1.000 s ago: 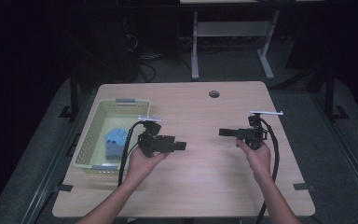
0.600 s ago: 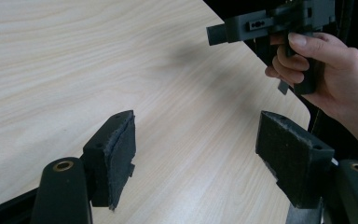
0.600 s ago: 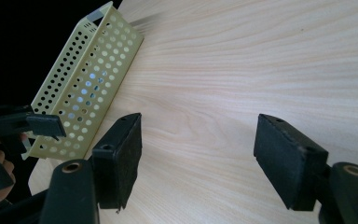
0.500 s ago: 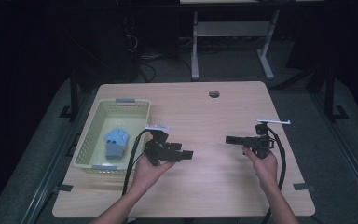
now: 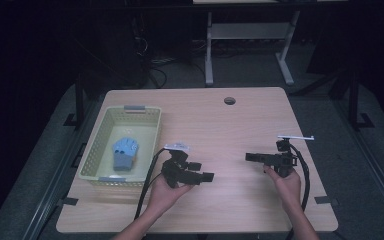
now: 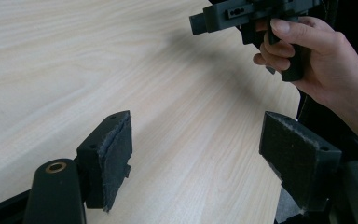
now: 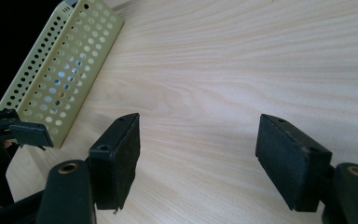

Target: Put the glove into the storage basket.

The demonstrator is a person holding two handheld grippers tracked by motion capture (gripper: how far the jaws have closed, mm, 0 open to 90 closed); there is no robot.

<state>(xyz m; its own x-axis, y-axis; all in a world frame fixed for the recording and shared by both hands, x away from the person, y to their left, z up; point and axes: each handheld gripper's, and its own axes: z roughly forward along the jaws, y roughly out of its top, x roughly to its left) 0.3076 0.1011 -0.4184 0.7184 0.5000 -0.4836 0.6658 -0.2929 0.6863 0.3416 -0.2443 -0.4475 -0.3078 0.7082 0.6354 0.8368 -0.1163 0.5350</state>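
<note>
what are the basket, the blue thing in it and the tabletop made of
Basket: looks like moulded plastic, pale yellow-green and matt; its walls are punched with even rows of holes. Blue thing: soft-looking, maybe cloth or foam; too small to tell. Tabletop: pale wood-grain surface, probably laminate, smooth with a slight sheen.

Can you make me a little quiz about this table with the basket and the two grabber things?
1. True or false: the blue cloth item lies inside the pale yellow perforated plastic basket.
2. Which gripper is nearer the basket: A) left gripper B) right gripper?
3. Fill in: both grippers' jaws stand ____ over the light wooden table, with nothing between them.

Key:
1. True.
2. A: the left gripper is just beside the basket's near right corner.
3. Open.
</note>
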